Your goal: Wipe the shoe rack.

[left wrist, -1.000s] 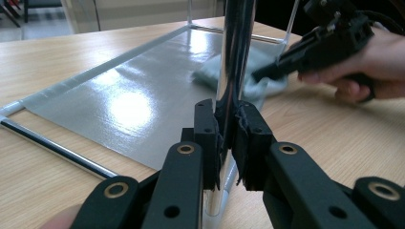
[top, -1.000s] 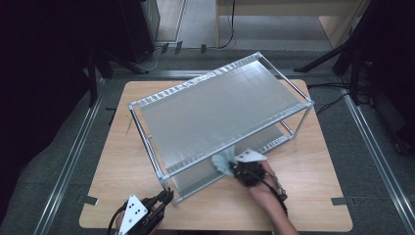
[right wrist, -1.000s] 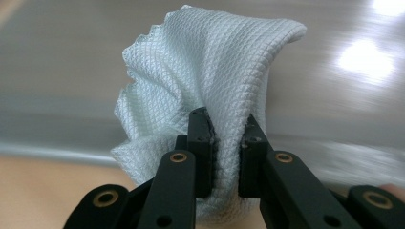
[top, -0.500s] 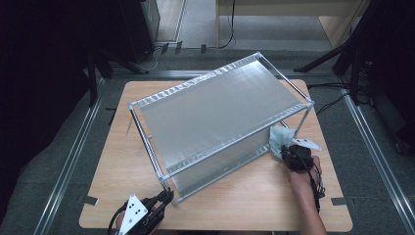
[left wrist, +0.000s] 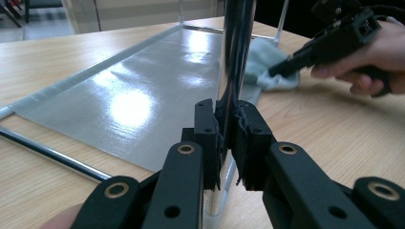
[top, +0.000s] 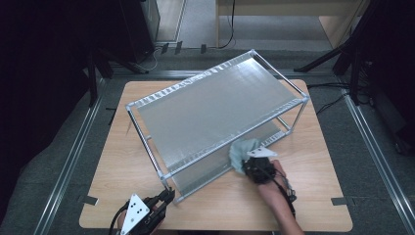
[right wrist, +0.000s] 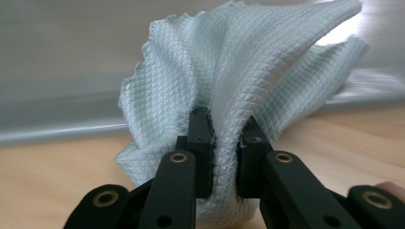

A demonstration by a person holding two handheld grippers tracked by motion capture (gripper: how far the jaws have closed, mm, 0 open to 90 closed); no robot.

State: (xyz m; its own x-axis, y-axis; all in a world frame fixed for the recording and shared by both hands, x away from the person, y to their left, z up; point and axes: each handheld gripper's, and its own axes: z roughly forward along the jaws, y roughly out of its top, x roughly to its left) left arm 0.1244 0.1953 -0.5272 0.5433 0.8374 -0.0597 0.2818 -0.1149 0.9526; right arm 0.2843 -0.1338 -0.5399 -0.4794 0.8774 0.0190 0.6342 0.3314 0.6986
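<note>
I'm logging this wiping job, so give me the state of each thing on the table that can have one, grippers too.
Shelf rack: upright on the table, both shelves bare.
Corner post: clamped by the left gripper.
Cloth: bunched, pinched by the right gripper, at the lower shelf's edge.
Left gripper: shut on the corner post.
Right gripper: shut on the cloth.

The high view is dim, black from nine to twelve o'clock. Overhead light leaves white glare on the lower shelf [left wrist: 129,95] and the chrome post [left wrist: 236,47]. Behind the sharply focused cloth [right wrist: 239,71], the background is blurred toward twelve o'clock.
</note>
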